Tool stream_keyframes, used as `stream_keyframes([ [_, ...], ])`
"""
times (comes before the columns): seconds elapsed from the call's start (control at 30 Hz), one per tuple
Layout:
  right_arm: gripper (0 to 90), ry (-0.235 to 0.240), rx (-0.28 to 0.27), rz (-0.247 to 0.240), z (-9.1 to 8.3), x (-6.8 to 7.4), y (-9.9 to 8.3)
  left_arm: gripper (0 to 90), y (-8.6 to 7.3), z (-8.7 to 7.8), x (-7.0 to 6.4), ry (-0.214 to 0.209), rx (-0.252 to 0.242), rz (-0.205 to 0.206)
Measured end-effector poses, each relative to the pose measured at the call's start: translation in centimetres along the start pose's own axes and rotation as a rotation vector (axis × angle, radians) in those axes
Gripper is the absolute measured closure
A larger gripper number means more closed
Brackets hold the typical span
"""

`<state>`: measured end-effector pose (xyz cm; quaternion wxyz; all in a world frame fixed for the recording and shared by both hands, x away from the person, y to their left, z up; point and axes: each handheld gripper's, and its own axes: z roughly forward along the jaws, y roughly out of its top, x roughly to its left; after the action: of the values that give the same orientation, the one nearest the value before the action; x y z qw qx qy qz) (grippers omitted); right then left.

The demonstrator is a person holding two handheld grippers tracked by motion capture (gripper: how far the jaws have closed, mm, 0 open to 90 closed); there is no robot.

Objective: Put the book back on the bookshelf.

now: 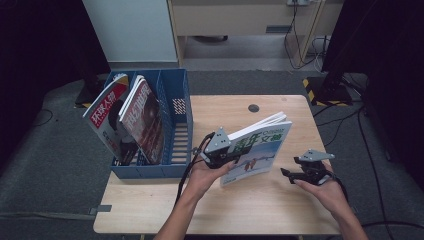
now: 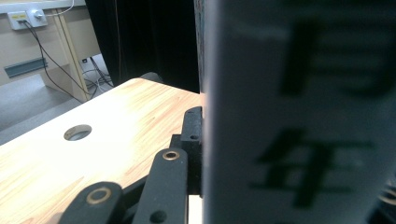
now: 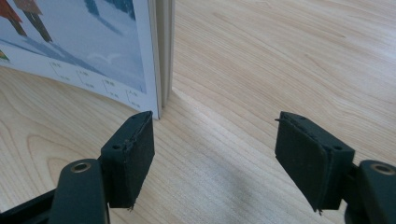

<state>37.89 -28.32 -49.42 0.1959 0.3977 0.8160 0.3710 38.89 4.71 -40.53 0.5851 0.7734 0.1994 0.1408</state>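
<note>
A magazine (image 1: pixel 261 146) with a pale cover and green characters stands on edge on the wooden table (image 1: pixel 280 210), leaning back. My left gripper (image 1: pixel 226 159) is shut on the magazine's spine edge; in the left gripper view the cover (image 2: pixel 299 116) presses against one black jaw. My right gripper (image 1: pixel 292 174) hovers open just right of the magazine's lower corner (image 3: pixel 156 109), nothing between its pads (image 3: pixel 133 156).
A blue file rack (image 1: pixel 175 125) stands at the table's left edge with two red magazines (image 1: pixel 142 120) leaning in its left slots; its right slot holds nothing. A round cable hole (image 1: pixel 253 108) lies near the far edge. Cables and a dark stand are on the floor beyond.
</note>
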Motion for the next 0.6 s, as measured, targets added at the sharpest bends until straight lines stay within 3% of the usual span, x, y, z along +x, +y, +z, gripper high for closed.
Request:
stream_keyframes([
  [0.23, 29.0, -0.01, -0.004, 0.021, 0.0, -0.1, -0.1, 73.6, 0.4, -0.4, 0.8, 0.018, -0.006, -0.014],
  [0.6, 29.1, -0.023, -0.024, 0.02, -0.1, 0.5, 0.1, 73.6, 1.6, -2.6, 1.3, 0.038, -0.027, -0.018],
])
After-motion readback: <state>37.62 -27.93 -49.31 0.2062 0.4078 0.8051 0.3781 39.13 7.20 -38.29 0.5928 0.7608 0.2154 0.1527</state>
